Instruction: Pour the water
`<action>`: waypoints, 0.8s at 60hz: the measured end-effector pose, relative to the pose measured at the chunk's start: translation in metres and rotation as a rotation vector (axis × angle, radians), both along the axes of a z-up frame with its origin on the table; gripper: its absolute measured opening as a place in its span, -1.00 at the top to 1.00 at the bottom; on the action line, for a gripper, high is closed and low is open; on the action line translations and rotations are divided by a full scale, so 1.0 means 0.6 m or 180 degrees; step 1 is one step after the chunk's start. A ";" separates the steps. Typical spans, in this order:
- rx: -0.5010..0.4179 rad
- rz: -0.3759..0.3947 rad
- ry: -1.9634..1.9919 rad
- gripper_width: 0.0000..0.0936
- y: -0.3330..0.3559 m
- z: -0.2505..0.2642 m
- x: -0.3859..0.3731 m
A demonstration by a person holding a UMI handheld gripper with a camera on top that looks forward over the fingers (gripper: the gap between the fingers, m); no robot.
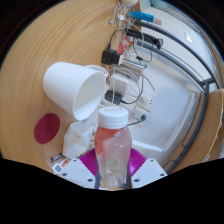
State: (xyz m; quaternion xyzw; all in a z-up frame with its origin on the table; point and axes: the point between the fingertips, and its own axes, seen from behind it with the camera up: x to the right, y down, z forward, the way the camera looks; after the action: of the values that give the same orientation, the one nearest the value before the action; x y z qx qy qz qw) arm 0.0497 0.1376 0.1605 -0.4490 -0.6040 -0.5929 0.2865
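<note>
Gripper (112, 172) fingers clamp upright bottle (113, 150), cap up, near white cup (76, 88) tipped sideways.

Round wooden table (40, 45), small magenta disc (47, 127) on it, tangled cables (125, 45) (black and white) beyond

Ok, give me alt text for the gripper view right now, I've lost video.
The gripper is shut on a clear water bottle with a white cap, held upright between its pink pads. Just beyond it a white paper cup lies tipped on the wooden table, with a magenta lid beside it.
</note>
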 end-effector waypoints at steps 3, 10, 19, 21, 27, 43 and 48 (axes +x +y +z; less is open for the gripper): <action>-0.0022 0.0018 -0.0089 0.23 0.001 -0.002 -0.003; -0.0071 0.0018 -0.0099 0.23 -0.001 -0.011 -0.004; -0.0114 -0.0027 -0.0058 0.23 -0.002 -0.018 0.007; -0.0114 -0.0053 0.0068 0.23 -0.003 -0.015 0.010; -0.0133 -0.0271 0.0847 0.23 -0.011 -0.006 0.027; -0.0274 -0.0869 0.3919 0.22 -0.055 -0.022 0.026; -0.0361 -0.0823 0.4610 0.23 -0.048 -0.038 0.025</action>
State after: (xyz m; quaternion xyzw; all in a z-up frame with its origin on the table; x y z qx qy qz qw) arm 0.0648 0.1087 0.1379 -0.8096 -0.2356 -0.1449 0.5177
